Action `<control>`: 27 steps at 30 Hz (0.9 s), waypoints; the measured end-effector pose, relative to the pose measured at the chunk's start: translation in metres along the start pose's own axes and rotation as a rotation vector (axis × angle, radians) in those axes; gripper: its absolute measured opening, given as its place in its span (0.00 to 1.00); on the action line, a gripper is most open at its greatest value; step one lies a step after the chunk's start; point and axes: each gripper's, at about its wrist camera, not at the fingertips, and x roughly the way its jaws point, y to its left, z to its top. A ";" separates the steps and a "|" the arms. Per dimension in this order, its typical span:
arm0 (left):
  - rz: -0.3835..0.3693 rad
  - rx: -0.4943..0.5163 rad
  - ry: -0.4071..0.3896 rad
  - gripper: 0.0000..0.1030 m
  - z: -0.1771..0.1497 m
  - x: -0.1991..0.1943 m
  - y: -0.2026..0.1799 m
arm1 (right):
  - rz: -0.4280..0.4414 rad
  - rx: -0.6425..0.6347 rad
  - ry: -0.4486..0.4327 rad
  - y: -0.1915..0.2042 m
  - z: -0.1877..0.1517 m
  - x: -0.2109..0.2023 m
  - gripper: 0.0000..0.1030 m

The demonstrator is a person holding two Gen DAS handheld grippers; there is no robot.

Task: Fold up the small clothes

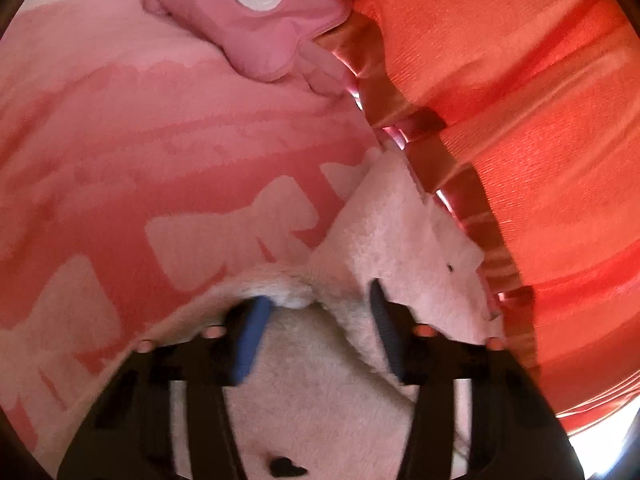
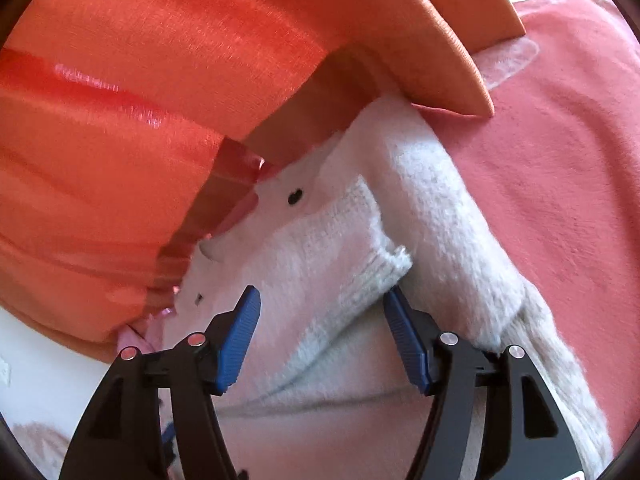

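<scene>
A fluffy cream knit garment (image 2: pixel 400 208) lies on a pink blanket (image 2: pixel 560 200) patterned with pale bows, its far edge running under the hem of an orange curtain (image 2: pixel 160 80).

In the right wrist view, the right gripper (image 2: pixel 322 336) hovers just above the cream knit with its jaws spread wide and nothing between the two blue pads (image 2: pixel 238 344). A ribbed cuff or hem edge (image 2: pixel 384 264) lies folded over between the fingers, touching the inner side of the right-hand pad. Two small dark spots show on the knit's far part, near the curtain. Bare blanket stretches away to the right of the garment; to the left the curtain crowds close against it.

In the left wrist view, the left gripper (image 1: pixel 316 332) has its jaws apart, with a raised fold of the same cream knit (image 1: pixel 400 232) bunched at the fingertips; whether the pads are pinching it cannot be told, as fabric hides their tips. One pad looks blue, the other dark. A black heart-like mark sits on the knit near the camera.

At the far edge of the blanket rests one pink padded pouch (image 1: pixel 256 24) with a single white round disc on it, just beside the curtain (image 1: pixel 520 100), which fills the right side.
</scene>
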 end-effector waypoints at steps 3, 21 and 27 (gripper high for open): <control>-0.007 -0.032 -0.005 0.17 0.003 0.001 0.007 | -0.026 -0.059 0.028 0.019 0.003 -0.001 0.10; 0.033 0.038 -0.016 0.14 0.004 -0.003 0.003 | -0.101 -0.232 -0.030 0.033 0.008 0.008 0.08; 0.013 0.095 0.015 0.16 -0.001 -0.030 0.000 | -0.156 -0.232 -0.039 0.039 -0.008 -0.022 0.17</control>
